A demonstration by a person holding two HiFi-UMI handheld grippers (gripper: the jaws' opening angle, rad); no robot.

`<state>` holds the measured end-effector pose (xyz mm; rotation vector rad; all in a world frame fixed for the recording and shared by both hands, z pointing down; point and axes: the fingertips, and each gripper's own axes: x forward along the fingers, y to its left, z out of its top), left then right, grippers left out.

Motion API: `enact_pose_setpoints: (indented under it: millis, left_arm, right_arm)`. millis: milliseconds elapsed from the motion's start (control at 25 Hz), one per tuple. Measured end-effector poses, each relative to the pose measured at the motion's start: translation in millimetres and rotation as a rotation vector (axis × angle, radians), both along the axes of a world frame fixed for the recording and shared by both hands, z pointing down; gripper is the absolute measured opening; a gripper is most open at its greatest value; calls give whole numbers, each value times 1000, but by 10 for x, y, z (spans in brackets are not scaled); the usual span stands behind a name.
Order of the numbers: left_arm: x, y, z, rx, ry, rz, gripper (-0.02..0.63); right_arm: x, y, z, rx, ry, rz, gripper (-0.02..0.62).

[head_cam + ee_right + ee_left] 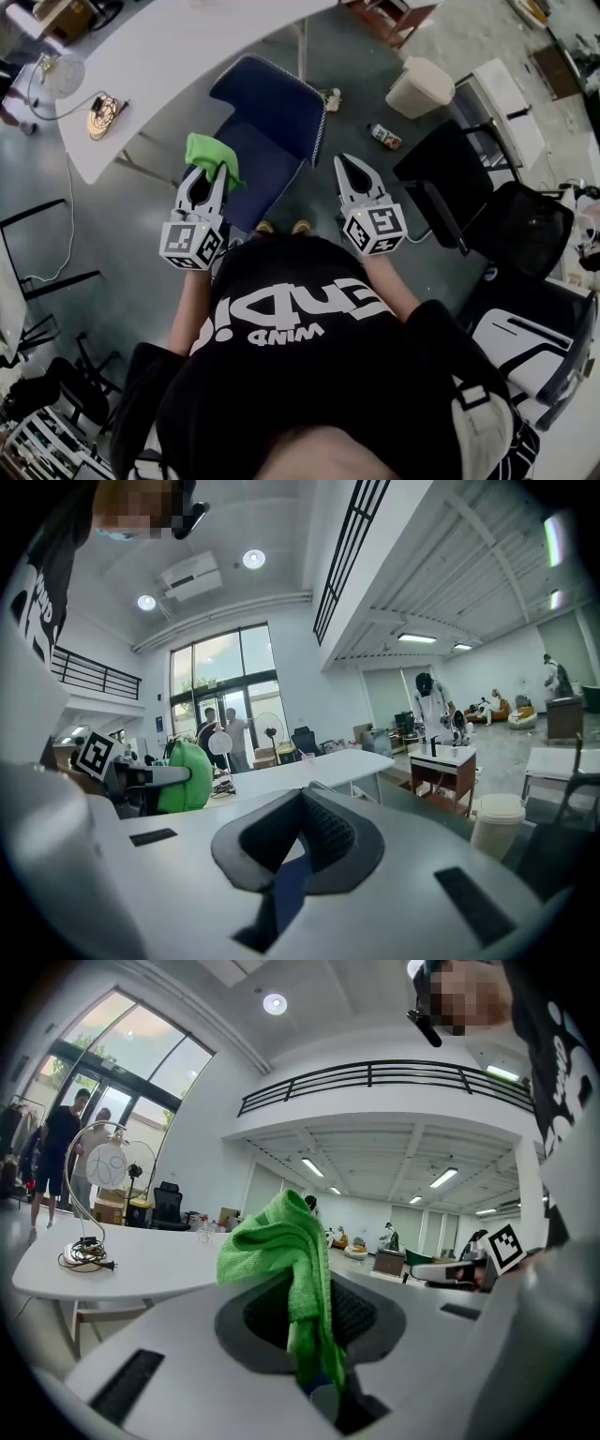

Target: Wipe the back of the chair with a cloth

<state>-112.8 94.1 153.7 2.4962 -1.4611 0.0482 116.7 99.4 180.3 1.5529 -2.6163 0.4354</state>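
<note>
A blue padded chair (272, 112) stands just in front of me, pushed toward a white table (187, 42). My left gripper (212, 171) is shut on a bright green cloth (213, 155), held over the chair's left edge. In the left gripper view the cloth (281, 1246) bunches up above the jaws and hangs down between them. My right gripper (341, 164) hovers shut and empty beside the chair's right edge. In the right gripper view the right gripper (302, 799) has its jaws together, blue chair fabric shows below them, and the cloth (183, 775) sits at the left.
A beige bin (419, 86) and a small bottle (384, 137) are on the floor at the right. Black office chairs (469, 187) crowd the right side. A lamp and cables (101, 114) lie on the table. People stand by the windows (56, 1147).
</note>
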Motion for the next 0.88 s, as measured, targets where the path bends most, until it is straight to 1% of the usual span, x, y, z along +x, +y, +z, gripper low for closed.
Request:
enact_pose_setpoints:
  millis: [480,880]
  left_arm:
    - [-64,11,5,-10,23,2,67]
    - [-23,3,21,-14,27,13,67]
  right_arm:
    - [-50,19,-21,-4,4,2,-5]
    - [-57,24,-25,-2,7,-1,-3]
